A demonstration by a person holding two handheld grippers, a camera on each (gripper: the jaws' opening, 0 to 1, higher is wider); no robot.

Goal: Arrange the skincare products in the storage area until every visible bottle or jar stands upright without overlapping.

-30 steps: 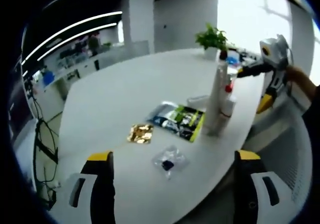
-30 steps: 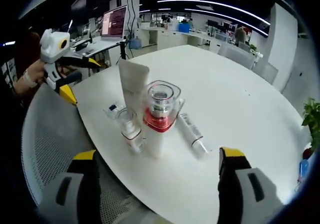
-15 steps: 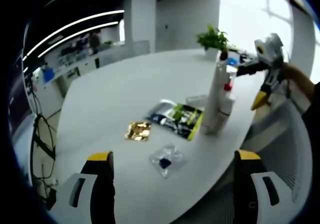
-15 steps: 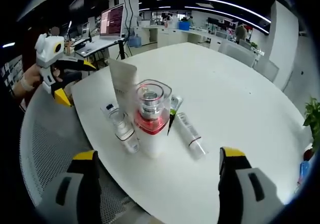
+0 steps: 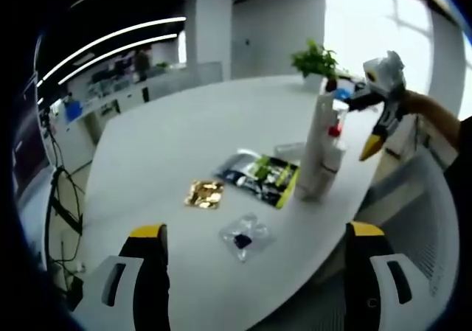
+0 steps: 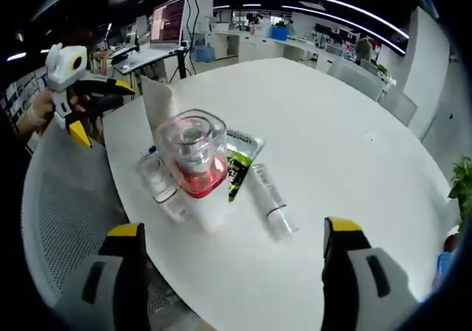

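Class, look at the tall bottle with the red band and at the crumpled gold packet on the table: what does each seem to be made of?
Bottle with the red band: likely clear glossy plastic cap over a white body; you see through the cap. Gold packet: seemingly metallic foil, shiny and creased.

The right tool (image 6: 232, 272) hangs with jaws wide apart above the white worktop (image 6: 332, 132). A red-collared pump bottle (image 6: 195, 165) stands central; a small clear bottle (image 6: 158, 183) at its nine o'clock, a lying tube (image 6: 269, 202) at three o'clock.
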